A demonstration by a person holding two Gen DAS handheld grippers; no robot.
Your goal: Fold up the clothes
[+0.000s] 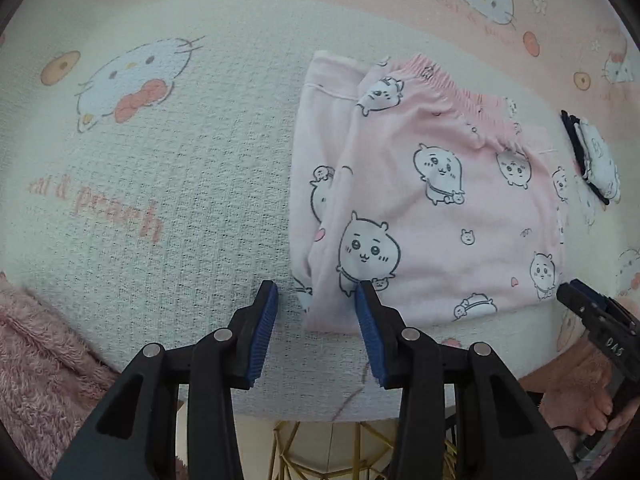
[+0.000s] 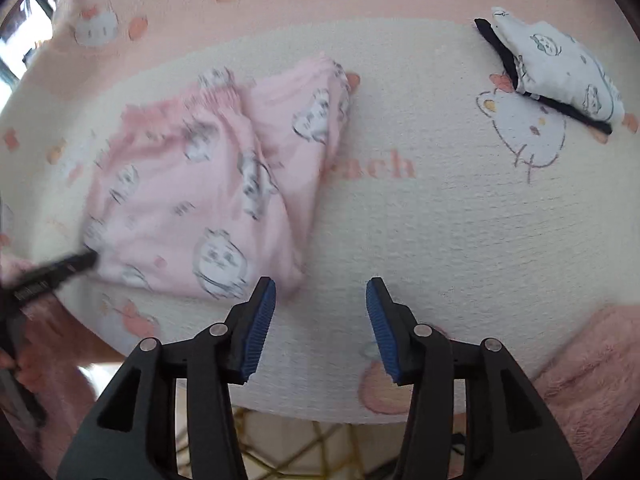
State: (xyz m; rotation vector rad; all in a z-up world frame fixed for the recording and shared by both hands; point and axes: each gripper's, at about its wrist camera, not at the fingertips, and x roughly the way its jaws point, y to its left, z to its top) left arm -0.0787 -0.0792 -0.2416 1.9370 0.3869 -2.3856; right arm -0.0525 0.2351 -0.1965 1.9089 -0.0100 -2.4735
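Lying folded ahead of both wide-open, empty hand-held grippers, left (image 1: 317, 300) and right (image 2: 321, 296): pink cartoon-print cotton trousers (image 1: 432, 208); further folding or setting aside both fit.

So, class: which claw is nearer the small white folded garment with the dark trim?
Right. The right claw sits between it and the pink pants; the left claw is at the pants' far corner.

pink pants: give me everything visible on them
The pink pants are soft knit-looking fabric printed with white cartoon critters, with a gathered elastic waistband at the far edge. They lie folded into a rough rectangle, flat on the blanket, with layers stepped along one side. The left gripper is open at the near corner, one finger over the fabric. The right gripper is open beside the opposite edge.
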